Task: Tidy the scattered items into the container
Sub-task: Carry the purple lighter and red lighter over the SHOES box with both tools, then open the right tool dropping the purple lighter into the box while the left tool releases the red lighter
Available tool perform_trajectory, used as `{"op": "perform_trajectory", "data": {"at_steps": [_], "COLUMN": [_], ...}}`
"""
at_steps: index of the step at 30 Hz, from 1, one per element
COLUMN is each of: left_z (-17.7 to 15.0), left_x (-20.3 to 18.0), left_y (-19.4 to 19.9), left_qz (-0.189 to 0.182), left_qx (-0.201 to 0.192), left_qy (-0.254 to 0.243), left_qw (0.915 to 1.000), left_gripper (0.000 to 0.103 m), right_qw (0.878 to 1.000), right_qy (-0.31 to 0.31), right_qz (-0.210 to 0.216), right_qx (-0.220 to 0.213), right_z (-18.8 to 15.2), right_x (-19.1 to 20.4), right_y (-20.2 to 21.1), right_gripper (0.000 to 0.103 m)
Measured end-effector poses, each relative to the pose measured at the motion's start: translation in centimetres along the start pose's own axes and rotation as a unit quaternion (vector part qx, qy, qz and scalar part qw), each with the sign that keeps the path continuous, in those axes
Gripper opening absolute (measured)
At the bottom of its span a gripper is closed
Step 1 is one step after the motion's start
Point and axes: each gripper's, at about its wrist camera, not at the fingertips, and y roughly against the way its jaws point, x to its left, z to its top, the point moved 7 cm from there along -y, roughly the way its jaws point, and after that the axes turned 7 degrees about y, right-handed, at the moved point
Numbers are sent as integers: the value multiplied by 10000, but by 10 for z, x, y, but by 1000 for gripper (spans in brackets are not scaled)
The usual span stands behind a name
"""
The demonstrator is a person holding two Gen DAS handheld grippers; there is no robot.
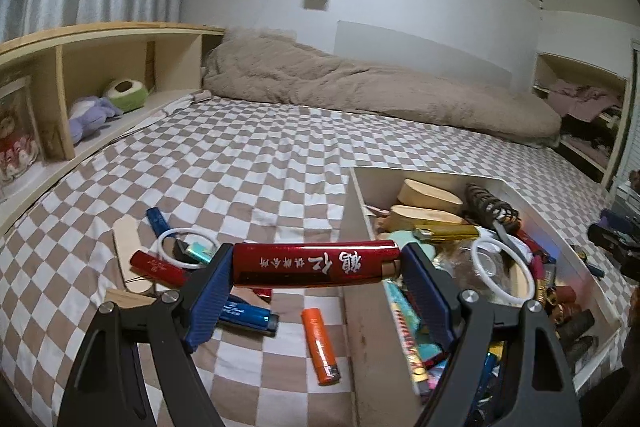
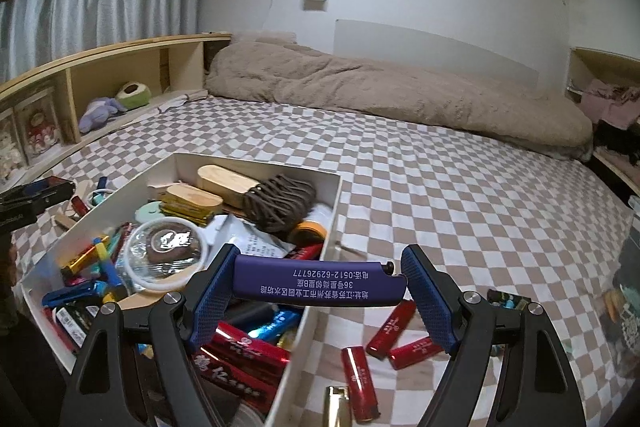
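Two lighters in hand: my left claw (image 1: 316, 263) gripping red lighter (image 1: 316, 262), right claw (image 2: 318, 285) gripping purple lighter (image 2: 320, 285), both hovering over box (image 2: 256, 163) walls. Next: clearing wall, releasing inside.

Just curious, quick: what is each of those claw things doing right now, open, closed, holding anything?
Left gripper: shut on a red lighter.
Right gripper: shut on a purple lighter.

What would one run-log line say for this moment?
left gripper: holds red lighter | right gripper: holds purple lighter | box: partly filled
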Motion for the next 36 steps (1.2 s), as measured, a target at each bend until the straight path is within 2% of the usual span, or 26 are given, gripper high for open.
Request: {"op": "perform_trajectory", "data": {"at_steps": [18, 27, 36], "left_z": [-13, -29, -48], "left_x": [-62, -88, -95], "left_y": [14, 15, 11], "left_qz": [-825, -1151, -1369], "left_qx": [89, 333, 786], "left_qy": [-433, -651, -623], "left_qw": [9956, 9907, 9855], "left_gripper": [83, 83, 83], "right_qw": [9987, 9965, 9921], "right_qy": [212, 484, 639], "right_qz": [406, 658, 1077], "right_qx": [-214, -149, 30], "right_z": [38, 62, 84], "right_x": [27, 45, 69], "right_y": [10, 11, 7], "right_gripper": [82, 82, 82]}}
